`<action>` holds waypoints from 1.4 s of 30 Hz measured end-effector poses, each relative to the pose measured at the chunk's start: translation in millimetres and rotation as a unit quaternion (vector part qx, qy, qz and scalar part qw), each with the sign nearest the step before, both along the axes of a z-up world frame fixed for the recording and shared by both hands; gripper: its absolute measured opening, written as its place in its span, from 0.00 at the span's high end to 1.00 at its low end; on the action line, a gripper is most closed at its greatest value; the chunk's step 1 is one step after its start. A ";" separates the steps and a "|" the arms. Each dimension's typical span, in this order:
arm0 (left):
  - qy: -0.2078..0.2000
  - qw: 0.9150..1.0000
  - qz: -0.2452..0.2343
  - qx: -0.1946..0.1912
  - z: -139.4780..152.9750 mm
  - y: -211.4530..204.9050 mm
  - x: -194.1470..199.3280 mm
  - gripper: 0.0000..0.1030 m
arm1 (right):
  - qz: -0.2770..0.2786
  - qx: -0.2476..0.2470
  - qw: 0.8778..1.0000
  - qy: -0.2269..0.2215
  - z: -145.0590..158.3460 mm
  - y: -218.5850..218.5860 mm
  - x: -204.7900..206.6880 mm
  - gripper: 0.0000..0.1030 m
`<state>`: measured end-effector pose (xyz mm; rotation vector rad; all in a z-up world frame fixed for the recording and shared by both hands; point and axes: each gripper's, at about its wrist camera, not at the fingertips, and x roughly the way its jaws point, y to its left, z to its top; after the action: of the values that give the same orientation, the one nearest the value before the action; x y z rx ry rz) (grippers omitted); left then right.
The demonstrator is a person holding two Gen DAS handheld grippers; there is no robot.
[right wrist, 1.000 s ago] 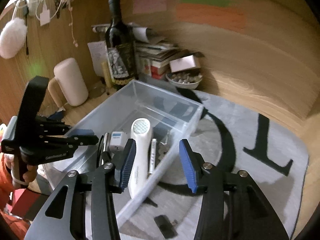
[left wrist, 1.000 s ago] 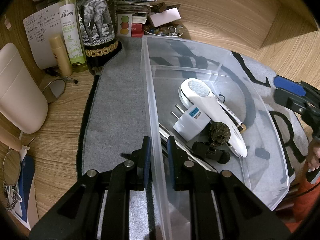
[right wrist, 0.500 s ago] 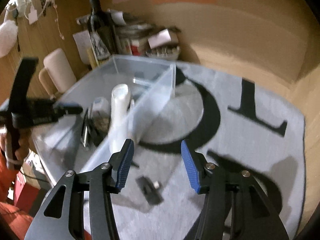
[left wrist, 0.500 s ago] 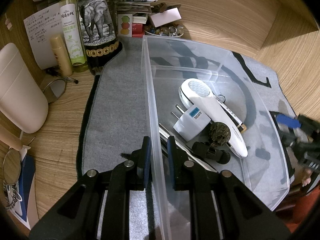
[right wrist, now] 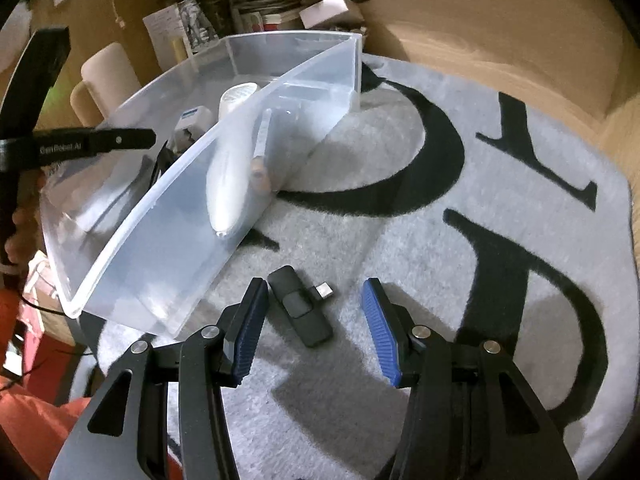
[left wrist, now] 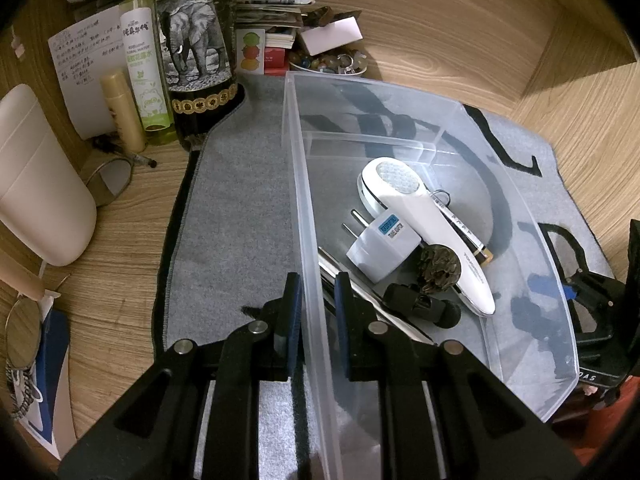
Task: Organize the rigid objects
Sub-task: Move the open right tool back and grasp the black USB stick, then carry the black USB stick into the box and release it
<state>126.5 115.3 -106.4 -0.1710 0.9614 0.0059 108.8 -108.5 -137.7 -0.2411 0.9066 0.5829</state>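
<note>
A clear plastic bin [left wrist: 298,184] [right wrist: 168,208] stands on a grey mat. My left gripper [left wrist: 314,312] is shut on the bin's near wall. Inside lie a white handheld device [left wrist: 424,216] [right wrist: 228,184], a white plug adapter [left wrist: 382,246], a pen [left wrist: 460,224], a dark pinecone-like ball [left wrist: 440,268] and a black clip [left wrist: 416,304]. My right gripper [right wrist: 314,320] hangs open just above the mat, its blue pads either side of a small black USB dongle [right wrist: 300,306] lying outside the bin and touching neither pad.
At the back stand a dark bottle with an elephant label [left wrist: 196,60], a green spray bottle [left wrist: 144,76], a cream tube [left wrist: 122,112], papers and a bowl of trinkets [left wrist: 332,62]. A white rounded appliance [left wrist: 36,184] sits left. The mat [right wrist: 500,240] carries large black letters.
My right gripper has dropped from above the bin down to the mat beside it, and now straddles the black dongle. The left gripper and the bin have stayed put.
</note>
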 end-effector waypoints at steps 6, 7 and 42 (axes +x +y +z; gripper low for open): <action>-0.001 1.000 0.000 -0.001 0.1 0.3 0.2 0.85 | -0.010 -0.006 1.000 -0.016 0.1 -2.8 -3.7 0.76; -0.001 1.000 0.000 0.000 -0.1 -0.4 -0.1 0.85 | -0.014 -0.004 1.000 -0.015 0.9 -4.8 -2.7 0.77; -0.001 1.000 0.000 0.000 -0.2 -1.3 -0.6 0.85 | 0.047 0.060 0.987 -0.141 106.8 61.7 17.1 0.77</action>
<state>125.9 114.1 -106.6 -0.1708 0.9593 0.0070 125.9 -46.8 -30.9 -0.2503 0.5869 0.6693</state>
